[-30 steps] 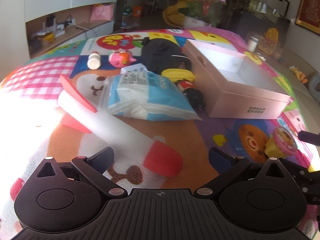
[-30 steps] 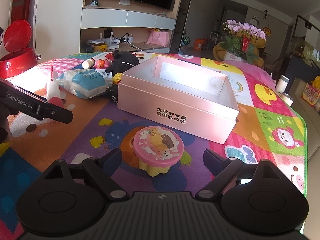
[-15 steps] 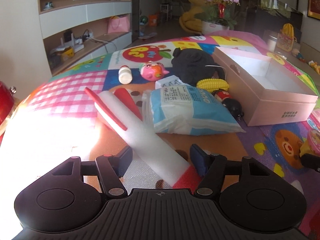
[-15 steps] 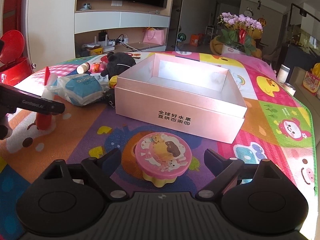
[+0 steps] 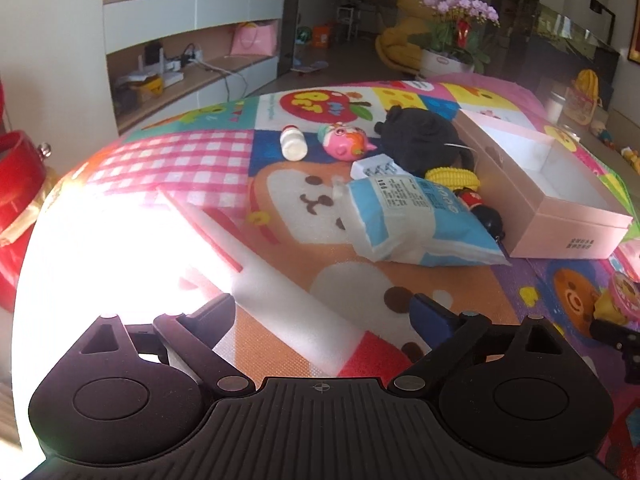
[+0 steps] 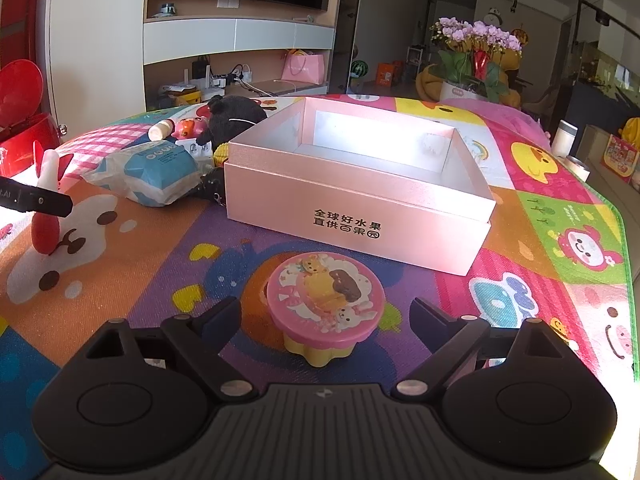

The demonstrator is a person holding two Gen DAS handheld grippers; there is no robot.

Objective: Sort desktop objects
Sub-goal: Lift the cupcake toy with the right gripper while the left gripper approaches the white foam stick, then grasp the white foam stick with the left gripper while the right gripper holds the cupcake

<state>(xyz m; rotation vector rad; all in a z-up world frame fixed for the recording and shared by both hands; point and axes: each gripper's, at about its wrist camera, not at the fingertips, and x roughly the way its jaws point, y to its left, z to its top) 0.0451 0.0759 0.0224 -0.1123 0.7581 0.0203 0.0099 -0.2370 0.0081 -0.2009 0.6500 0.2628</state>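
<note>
A white foam rocket with red fins and red nose point(image 5: 280, 296) lies between the wide-open fingers of my left gripper point(image 5: 324, 312), nose towards the camera; it also shows in the right wrist view point(image 6: 46, 200). My right gripper point(image 6: 324, 316) is open around a pink-lidded yellow cup point(image 6: 324, 304) without touching it. An open, empty pink box point(image 6: 360, 184) stands behind the cup. A blue-white packet point(image 5: 416, 220), black plush point(image 5: 420, 140), yellow corn toy point(image 5: 452, 178), pink toy point(image 5: 344, 140) and small white bottle point(image 5: 292, 146) lie left of the box.
Everything rests on a colourful cartoon mat point(image 6: 160, 280). A red bin point(image 6: 20, 112) stands off the left edge. Strong glare washes out the mat's left part point(image 5: 100, 248). A flower pot point(image 6: 472, 60) and shelving are in the background.
My left gripper closed in on the foam rocket, narrowed, then opened wide again around its nose end. My right gripper crept closer to the pink-lidded cup, still open.
</note>
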